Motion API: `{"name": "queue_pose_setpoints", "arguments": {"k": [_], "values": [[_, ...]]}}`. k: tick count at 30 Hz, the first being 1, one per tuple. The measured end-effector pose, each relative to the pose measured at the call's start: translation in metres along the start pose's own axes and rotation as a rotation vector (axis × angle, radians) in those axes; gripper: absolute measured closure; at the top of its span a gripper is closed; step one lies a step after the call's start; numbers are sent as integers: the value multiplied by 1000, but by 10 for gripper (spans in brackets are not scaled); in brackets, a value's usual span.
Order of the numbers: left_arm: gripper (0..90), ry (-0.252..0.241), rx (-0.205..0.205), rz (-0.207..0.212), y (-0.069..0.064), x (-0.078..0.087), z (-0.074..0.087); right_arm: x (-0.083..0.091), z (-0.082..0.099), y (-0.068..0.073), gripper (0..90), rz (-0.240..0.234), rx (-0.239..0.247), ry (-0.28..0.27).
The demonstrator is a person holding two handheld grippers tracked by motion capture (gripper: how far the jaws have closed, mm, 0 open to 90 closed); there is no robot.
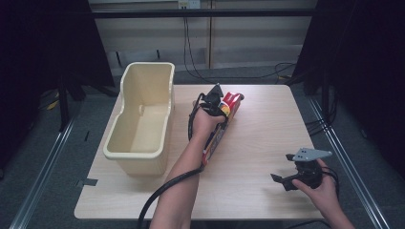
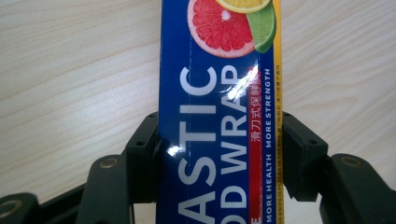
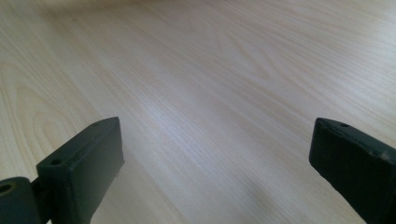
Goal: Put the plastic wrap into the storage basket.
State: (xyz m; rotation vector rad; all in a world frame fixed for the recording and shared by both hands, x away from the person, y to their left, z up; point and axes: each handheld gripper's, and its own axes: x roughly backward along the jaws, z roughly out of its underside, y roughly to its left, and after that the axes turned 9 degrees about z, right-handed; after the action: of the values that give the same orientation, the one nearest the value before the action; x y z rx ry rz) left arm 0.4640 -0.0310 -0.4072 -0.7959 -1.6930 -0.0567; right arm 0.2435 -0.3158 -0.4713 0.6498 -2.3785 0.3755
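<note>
Where the left gripper [image 2: 219, 154] clamps the box [image 2: 219, 93] across its width, the blue face reads "PLASTIC FOOD WRAP", partly cut off, with "MORE HEALTH MORE STRENGTH" and Chinese characters beside citrus slices. The box lies on the table [image 1: 267, 124], just right of the cream bin [image 1: 143, 114], its near end hidden under the forearm. Right of the box, the right gripper [image 1: 286, 167] hovers, jaws spread wide.
</note>
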Motion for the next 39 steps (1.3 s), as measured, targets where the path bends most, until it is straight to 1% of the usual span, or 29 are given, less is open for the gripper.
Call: {"name": "queue_pose_setpoints", "arguments": {"k": [3,5,6,7,8,9,10,11,12,14,15,16,18,19,21,23,25,26,28,29,30,31,32,33,34,35,36,37,39], "values": [[414,4,6,1,-2,10,0,0,0,-1,29,1,-3,-4],[414,6,7,9,-2,16,-1,0,0,-1,29,-6,-5,-6],[414,15,-6,15,-2,24,-2,0,0,-1,29,-15,-6,-7],[414,9,7,14,-3,27,-2,0,0,-1,29,-15,-7,-7],[414,10,3,16,-3,31,-2,0,0,-1,29,-15,-6,-8],[414,10,3,16,-3,31,-2,0,0,-1,29,-14,-8,-9],[414,5,6,10,-3,34,-2,0,0,-1,29,-14,-8,-9],[414,12,1,12,-4,42,-3,0,0,-1,29,-9,-10,-9],[414,12,1,12,-4,42,-3,0,0,-1,29,-9,-11,-9],[414,9,14,10,-6,50,-4,0,0,-1,29,-9,-8,-10],[414,5,11,7,-7,55,-4,1,0,-1,28,-4,-12,-9],[414,5,11,7,-7,55,-4,1,0,-1,28,-4,-12,-9],[414,2,10,-3,-8,61,-4,1,0,-1,28,-4,-11,-10],[414,7,5,2,-7,64,-4,1,0,-1,28,-7,-12,-12],[414,13,11,11,-8,68,-5,0,0,-1,28,-19,-9,-9],[414,11,4,3,-9,75,-5,0,0,-1,28,-12,-7,-3],[414,8,11,15,-8,82,-5,0,-1,0,28,-13,-7,-4],[414,8,11,15,-8,82,-5,0,-1,0,28,-11,-8,-5],[414,8,2,10,-9,88,-6,0,-1,-1,28,-14,-8,-7],[414,2,7,14,-9,90,-6,0,-1,-1,28,-14,-8,-7],[414,-3,24,11,-9,92,-6,0,-1,-1,28,-17,-9,-9],[414,-2,18,14,-9,95,-6,0,-1,-1,28,-14,-10,-6],[414,-8,34,14,-10,97,-6,0,-1,-1,28,-12,-8,-7],[414,-9,24,12,-10,100,-6,0,-1,-1,28,-10,-8,-6],[414,-7,26,15,-9,102,-6,0,-1,-1,28,-14,-8,-7],[414,-16,35,14,-9,104,-5,0,-1,0,28,-16,-8,-7],[414,-14,27,15,-9,107,-5,-1,-1,0,28,-20,-9,-8],[414,-22,35,14,-9,108,-5,-1,-1,0,28,-20,-9,-8],[414,-16,31,5,-8,113,-5,0,-1,0,28,-16,-7,-8]]}}
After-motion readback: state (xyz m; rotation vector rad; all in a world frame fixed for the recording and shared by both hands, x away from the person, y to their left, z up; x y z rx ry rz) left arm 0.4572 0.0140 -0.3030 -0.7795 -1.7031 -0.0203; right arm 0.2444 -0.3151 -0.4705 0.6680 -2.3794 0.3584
